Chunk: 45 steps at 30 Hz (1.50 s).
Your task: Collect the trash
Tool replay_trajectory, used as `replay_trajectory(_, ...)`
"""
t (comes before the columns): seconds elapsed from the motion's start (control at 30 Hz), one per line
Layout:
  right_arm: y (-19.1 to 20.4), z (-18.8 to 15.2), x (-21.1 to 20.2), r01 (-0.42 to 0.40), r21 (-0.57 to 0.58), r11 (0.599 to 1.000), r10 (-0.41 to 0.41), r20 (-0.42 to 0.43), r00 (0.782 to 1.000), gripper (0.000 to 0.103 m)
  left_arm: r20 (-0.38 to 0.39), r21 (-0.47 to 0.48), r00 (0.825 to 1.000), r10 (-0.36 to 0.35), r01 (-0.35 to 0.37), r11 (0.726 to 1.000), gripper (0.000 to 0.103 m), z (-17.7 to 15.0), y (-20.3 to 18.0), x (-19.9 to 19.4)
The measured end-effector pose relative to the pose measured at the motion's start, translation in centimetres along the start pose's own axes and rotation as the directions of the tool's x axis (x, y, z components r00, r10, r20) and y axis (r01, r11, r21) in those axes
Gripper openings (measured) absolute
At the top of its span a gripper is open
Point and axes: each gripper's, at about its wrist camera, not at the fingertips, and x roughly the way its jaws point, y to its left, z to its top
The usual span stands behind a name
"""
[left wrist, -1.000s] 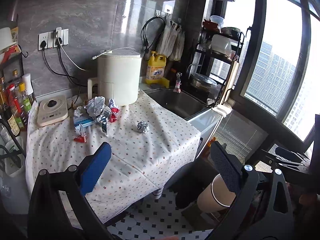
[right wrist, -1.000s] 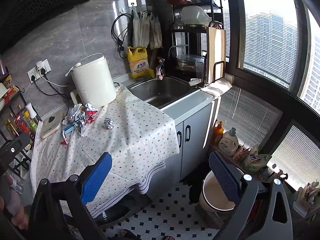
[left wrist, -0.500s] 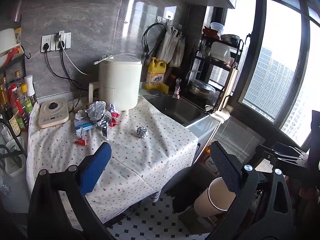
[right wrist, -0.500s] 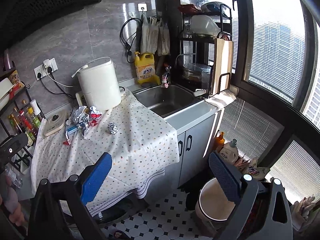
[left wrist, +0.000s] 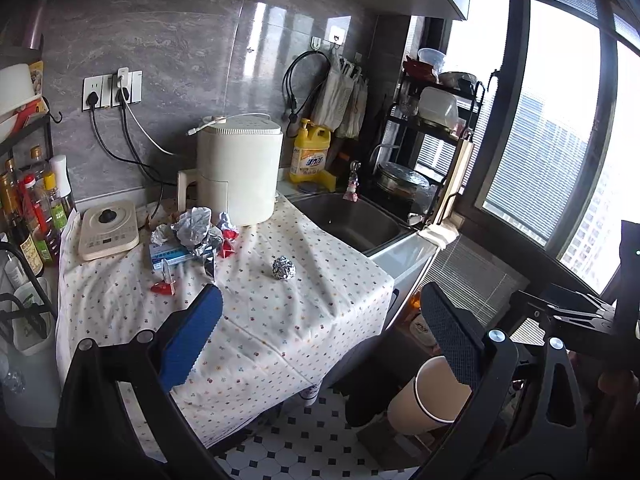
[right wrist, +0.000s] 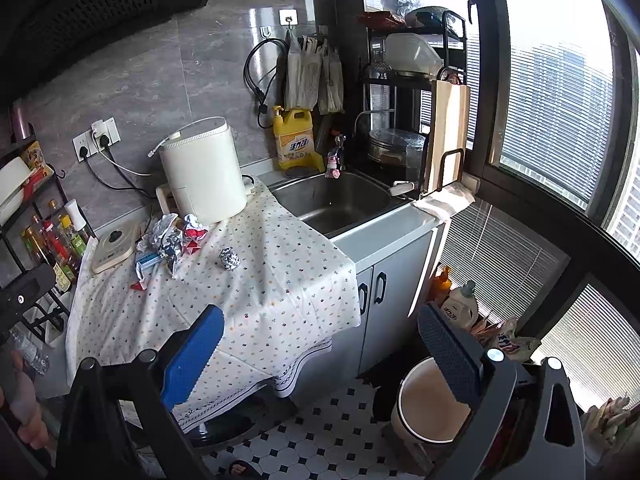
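Note:
A foil ball (left wrist: 283, 268) lies alone on the dotted tablecloth (left wrist: 280, 332); it also shows in the right wrist view (right wrist: 229, 259). A pile of crumpled foil and red wrappers (left wrist: 198, 232) with a blue box (left wrist: 168, 255) lies near the white appliance (left wrist: 238, 172); the pile also shows in the right wrist view (right wrist: 170, 238). A small red scrap (left wrist: 163, 287) lies apart. A beige bin (right wrist: 430, 404) stands on the floor, also in the left wrist view (left wrist: 424, 404). My left gripper (left wrist: 320, 332) and right gripper (right wrist: 320, 348) are open, empty, well back from the table.
A sink (right wrist: 340, 200) lies right of the cloth, with a yellow detergent jug (right wrist: 294, 142) and a dish rack (right wrist: 416, 92) behind. Bottles (left wrist: 36, 216) and a small white scale (left wrist: 108, 230) stand at the left. Cleaning bottles (right wrist: 460, 304) sit on the floor by the window.
Both grippers have drawn back and risen a little, so the table looks farther off. Nothing on the table has moved. Both stay open.

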Motion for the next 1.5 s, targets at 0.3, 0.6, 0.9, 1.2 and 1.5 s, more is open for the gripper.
replay_trajectory(0.3,-0.2,0.7,-0.1,-0.008,-0.006,1.000,0.009,0.010,1.000,0.095,-0.012,-0.026,1.000,0.003,-0.003,1.000,0.098,0.1,0.3,-0.6)
replay_trajectory(0.6,0.6,0.6,0.8,-0.008,-0.005,1.000,0.008,0.005,1.000,0.095,-0.010,-0.021,1.000,0.005,-0.005,1.000,0.098,0.3,1.5,-0.1)
replay_trajectory(0.9,1.1,0.6,2.8,-0.026,0.020,0.999,0.026,-0.029,0.999,0.096,-0.026,-0.022,0.999,0.033,-0.033,0.999,0.098,0.5,2.6,0.6)
replay_trajectory(1.2,2.6,0.6,5.8,-0.001,0.024,1.000,0.002,-0.033,0.999,0.096,-0.053,-0.023,0.997,0.049,-0.051,0.998,0.098,0.8,5.4,2.9)
replay_trajectory(1.5,8.1,0.6,12.3,-0.128,0.028,0.991,0.130,-0.061,0.990,0.095,-0.112,-0.044,0.993,0.024,-0.029,0.999,0.097,1.3,12.2,9.3)
